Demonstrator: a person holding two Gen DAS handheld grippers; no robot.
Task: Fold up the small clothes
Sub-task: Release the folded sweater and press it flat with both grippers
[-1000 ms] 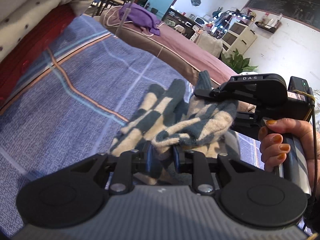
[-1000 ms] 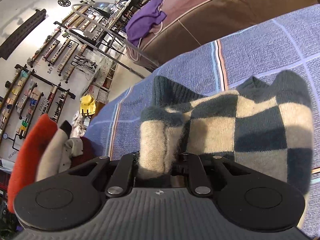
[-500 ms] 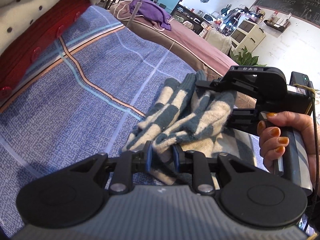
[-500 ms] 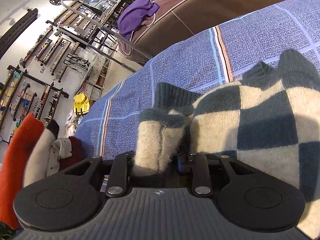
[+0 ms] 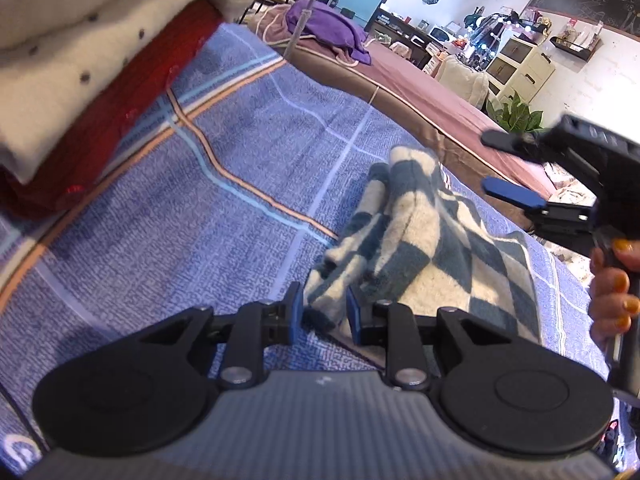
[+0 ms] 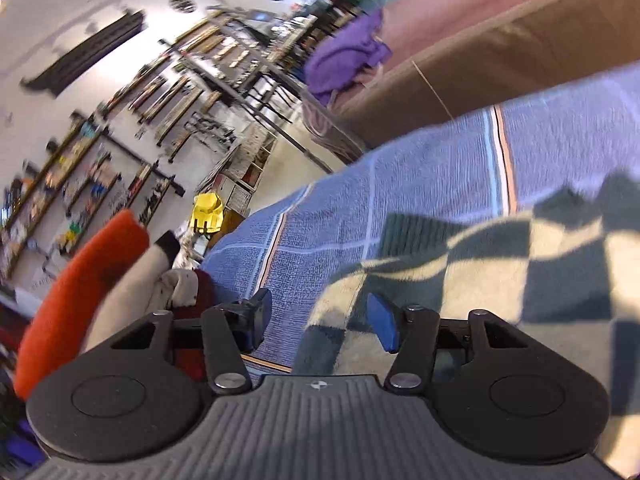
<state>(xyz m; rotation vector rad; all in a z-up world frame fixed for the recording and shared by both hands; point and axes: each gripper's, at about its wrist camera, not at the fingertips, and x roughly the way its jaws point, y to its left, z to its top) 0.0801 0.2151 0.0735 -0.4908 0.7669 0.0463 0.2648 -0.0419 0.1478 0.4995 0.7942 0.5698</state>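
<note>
Lying bunched on the blue plaid blanket (image 5: 240,216), the checked knit garment (image 5: 432,248) is the piece being folded: a small cream-and-slate sweater or similar, doubled over itself with one rumpled end heaped toward the left gripper (image 5: 322,312) and the rest spread flatter toward the blanket's right edge. That gripper's blue pads stand apart on either side of the garment's near corner, the cloth between them but not visibly pinched, so I read its jaws as parted and letting go. The right gripper (image 6: 320,320) is plainly open as well; in the right wrist view its fingers are spread wide above the garment's edge, and in the left wrist view it hangs clear above the cloth, held by a hand (image 5: 612,292) with orange nails. Judging by the layers, one fold looks to have been laid, but the result is loose and lumpy on the heaped end; smoothing and probably a further fold remain before it is a tidy packet. At the blanket's far-left corner sits a stack of folded clothes (image 5: 80,80), dotted cream on red, which suggests other pieces are done and that this one belongs there next. Beyond the blanket's far edge runs a brown couch (image 5: 420,96) with a purple cloth (image 5: 328,28) dropped on it.
</note>
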